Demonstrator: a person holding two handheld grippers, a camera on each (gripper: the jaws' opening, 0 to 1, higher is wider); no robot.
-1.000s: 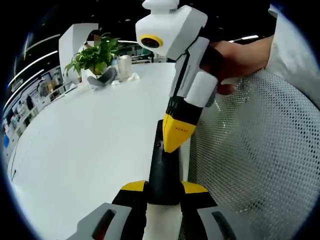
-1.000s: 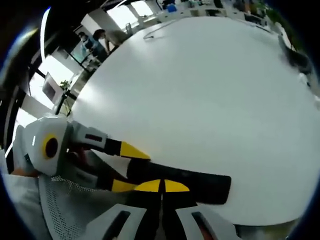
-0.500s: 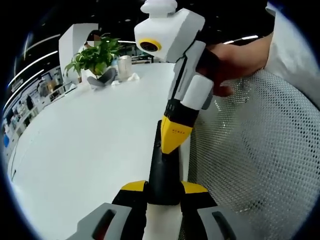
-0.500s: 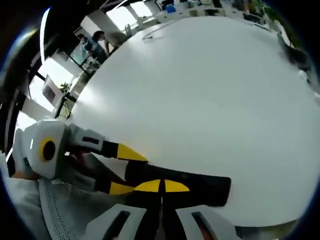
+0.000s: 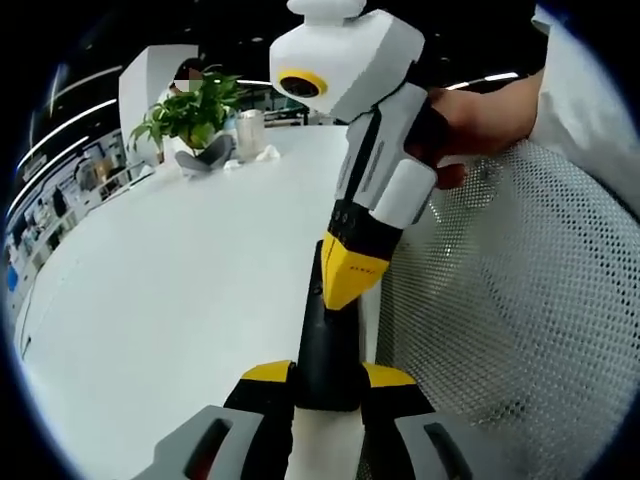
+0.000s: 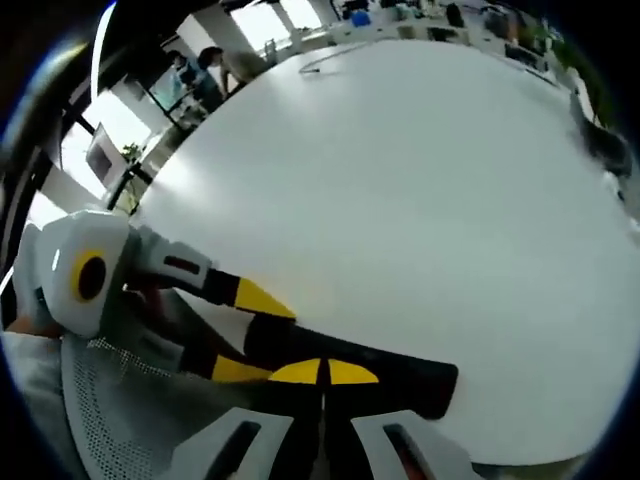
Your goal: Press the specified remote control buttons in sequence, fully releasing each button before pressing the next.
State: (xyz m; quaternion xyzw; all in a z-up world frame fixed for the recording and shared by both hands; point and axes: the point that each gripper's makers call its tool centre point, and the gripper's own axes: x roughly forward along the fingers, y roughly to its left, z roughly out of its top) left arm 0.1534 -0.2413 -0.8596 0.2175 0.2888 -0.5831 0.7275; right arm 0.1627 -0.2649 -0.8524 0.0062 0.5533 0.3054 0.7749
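A black remote control (image 5: 327, 345) juts forward from my left gripper (image 5: 327, 376), whose yellow-tipped jaws are shut on its near end. My right gripper (image 5: 336, 300) comes down from above, held by a hand (image 5: 480, 115), its yellow jaws shut together into one point resting on the remote's top face near a small button. In the right gripper view the remote (image 6: 400, 376) lies across the bottom just behind my right gripper (image 6: 322, 372), which is shut and empty. The left gripper (image 6: 272, 345) reaches in from the left, clamping the remote's end.
The white table (image 5: 170, 280) stretches away to the left, with a potted plant (image 5: 190, 112) and a glass jar (image 5: 248, 132) at its far end. A mesh chair back (image 5: 520, 310) stands close on the right. People (image 6: 200, 68) are far off.
The right gripper's body has tipped slightly up and to the right while its tip stays on the remote. The left gripper and remote have held still.
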